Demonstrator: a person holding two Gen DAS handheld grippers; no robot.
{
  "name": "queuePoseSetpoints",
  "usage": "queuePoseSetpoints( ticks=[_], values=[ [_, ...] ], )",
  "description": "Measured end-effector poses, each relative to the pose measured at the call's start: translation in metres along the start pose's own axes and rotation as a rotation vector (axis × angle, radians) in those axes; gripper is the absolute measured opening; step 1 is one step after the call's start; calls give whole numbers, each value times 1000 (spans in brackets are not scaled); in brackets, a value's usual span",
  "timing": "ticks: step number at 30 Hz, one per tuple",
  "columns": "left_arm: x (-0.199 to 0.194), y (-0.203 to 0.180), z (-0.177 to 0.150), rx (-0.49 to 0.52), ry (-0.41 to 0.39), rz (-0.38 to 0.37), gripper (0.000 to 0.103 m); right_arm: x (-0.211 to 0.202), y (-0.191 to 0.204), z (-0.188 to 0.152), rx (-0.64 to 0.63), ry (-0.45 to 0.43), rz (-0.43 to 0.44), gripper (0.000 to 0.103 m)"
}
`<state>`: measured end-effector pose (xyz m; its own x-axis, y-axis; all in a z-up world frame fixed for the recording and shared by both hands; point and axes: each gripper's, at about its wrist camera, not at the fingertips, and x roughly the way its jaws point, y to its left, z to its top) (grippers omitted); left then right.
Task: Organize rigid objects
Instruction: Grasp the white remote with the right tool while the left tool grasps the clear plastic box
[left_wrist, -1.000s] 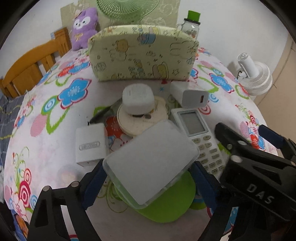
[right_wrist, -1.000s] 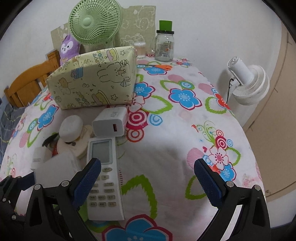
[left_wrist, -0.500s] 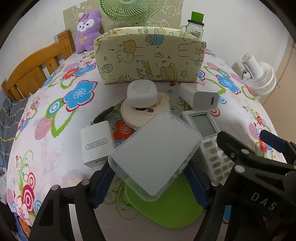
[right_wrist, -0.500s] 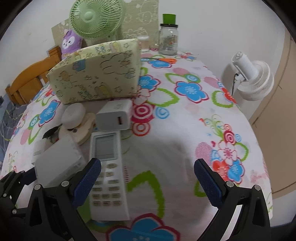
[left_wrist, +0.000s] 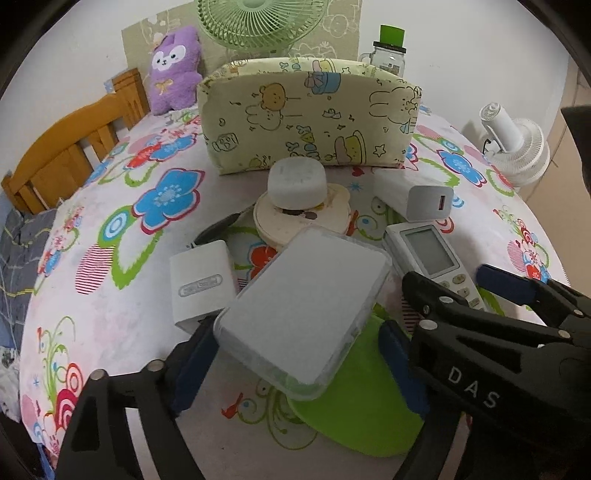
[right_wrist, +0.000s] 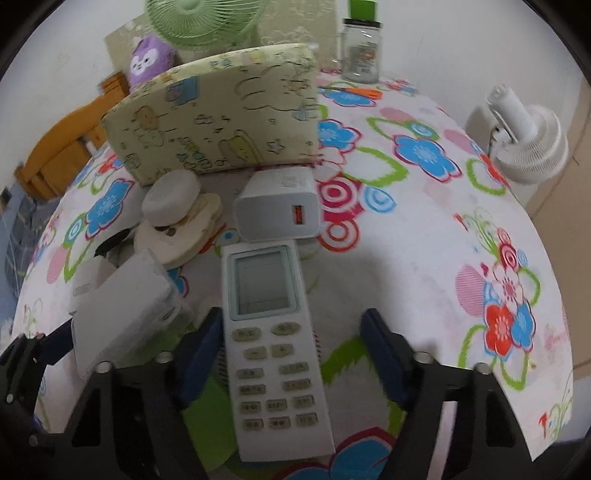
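Translucent plastic forms the rectangular box (left_wrist: 306, 314), which sits tilted between the blue-padded fingers (left_wrist: 192, 363) of the left gripper (left_wrist: 295, 369); the pads press on its two opposite sides, and its lower corner hangs over a green lid (left_wrist: 362, 410) lying flat on the floral tablecloth (left_wrist: 110, 266). The right gripper (right_wrist: 291, 354) has its fingers spread wide on either side of the white remote control (right_wrist: 273, 354) — the left pad lies just beside the remote's edge, the right pad stands clear of it. The remote rests flat, display end pointing away from the camera. Just beyond it sits a white charger with an orange port (right_wrist: 277, 210). A second white adapter (left_wrist: 201, 280) lies just left of the box. Further back, a rounded white case (left_wrist: 297, 182) rests on top of a cream disc (left_wrist: 303, 218), in front of a yellow cartoon-print pouch (left_wrist: 310, 118) standing on its long edge. A glass jar with a green cap (right_wrist: 360, 48) stands at the table's far side, near the wall.
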<state>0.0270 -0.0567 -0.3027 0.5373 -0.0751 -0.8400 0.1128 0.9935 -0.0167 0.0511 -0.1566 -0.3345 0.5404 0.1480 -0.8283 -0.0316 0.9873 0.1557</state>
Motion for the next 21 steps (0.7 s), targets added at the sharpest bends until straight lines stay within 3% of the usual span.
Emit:
queuePoseSetpoints(
  ticks=[1,3,7,8,9,21],
  values=[
    [1,-1,1,0,-1,-4,93,0,2,1,-11,2,5,56],
    [3,-3,2,13,-2,-3,97,0,9,3,-47,2,8,48],
    [6,-9,7,39,-5,-18,96,1,6,7,-40,15,11,47],
    [7,-9,8,41,-4,-23,93,0,4,7,-32,18,15,47],
    [7,-11,9,46,-2,-29,82,1,2,9,-25,22,19,47],
    [0,-19,13,68,11,-41,71,-4,-1,13,-4,52,19,47]
  ],
)
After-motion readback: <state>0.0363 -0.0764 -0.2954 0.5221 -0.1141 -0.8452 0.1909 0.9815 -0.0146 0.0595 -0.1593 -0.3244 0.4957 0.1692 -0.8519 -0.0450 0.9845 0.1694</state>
